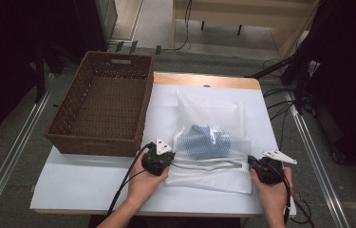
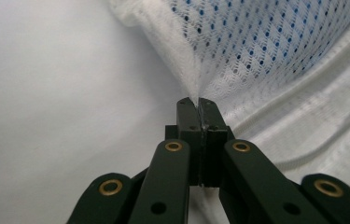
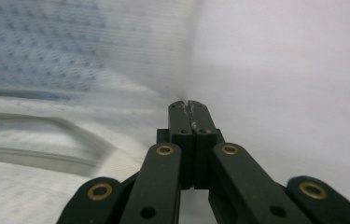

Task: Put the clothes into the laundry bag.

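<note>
Nearest the camera, the left gripper (image 1: 166, 159) and right gripper (image 1: 254, 164) each pinch a side edge of the white mesh bag (image 1: 211, 142) holding a blue cloth (image 1: 208, 141), lying beside the empty wicker basket (image 1: 102, 102), so moving it likely remains.

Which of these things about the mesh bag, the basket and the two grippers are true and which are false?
1. The left gripper pinches the white mesh laundry bag. True.
2. The right gripper is wide open. False: its jaws are closed on the bag's edge.
3. The brown wicker basket has clothes in it. False: it is empty.
4. Something blue shows through the bag's mesh. True.
5. The bag lies inside the basket. False: it lies on the white table, beside the basket.
</note>
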A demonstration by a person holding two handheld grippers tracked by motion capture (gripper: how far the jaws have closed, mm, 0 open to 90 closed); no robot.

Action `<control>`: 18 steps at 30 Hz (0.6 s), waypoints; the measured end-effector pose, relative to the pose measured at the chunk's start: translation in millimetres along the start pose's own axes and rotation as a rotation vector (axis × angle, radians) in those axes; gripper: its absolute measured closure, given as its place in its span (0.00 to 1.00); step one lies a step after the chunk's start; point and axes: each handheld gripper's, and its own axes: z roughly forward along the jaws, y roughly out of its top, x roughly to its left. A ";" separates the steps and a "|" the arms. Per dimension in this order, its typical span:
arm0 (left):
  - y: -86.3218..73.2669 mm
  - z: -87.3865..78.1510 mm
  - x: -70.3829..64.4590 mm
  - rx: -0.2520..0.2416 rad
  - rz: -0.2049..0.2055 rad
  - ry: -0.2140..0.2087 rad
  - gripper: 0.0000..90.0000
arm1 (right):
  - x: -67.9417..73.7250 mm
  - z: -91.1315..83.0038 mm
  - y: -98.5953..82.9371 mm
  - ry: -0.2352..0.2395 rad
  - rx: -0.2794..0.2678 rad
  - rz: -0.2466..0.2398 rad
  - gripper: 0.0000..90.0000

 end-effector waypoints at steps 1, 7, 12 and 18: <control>-1.6 -1.0 2.6 -0.009 -0.007 0.010 1.00 | -2.3 0.0 -1.2 -0.048 0.006 0.000 1.00; -5.6 -7.0 8.9 -0.079 -0.041 -0.037 0.77 | -15.7 -8.7 -7.2 0.081 -0.096 0.067 1.00; -9.9 -17.6 8.0 -0.153 -0.036 -0.076 0.53 | -4.5 -13.6 -8.2 0.123 -0.125 0.020 0.89; -18.9 -33.6 9.7 -0.179 -0.048 -0.126 0.25 | -1.0 -16.7 -13.3 0.208 -0.149 0.007 0.63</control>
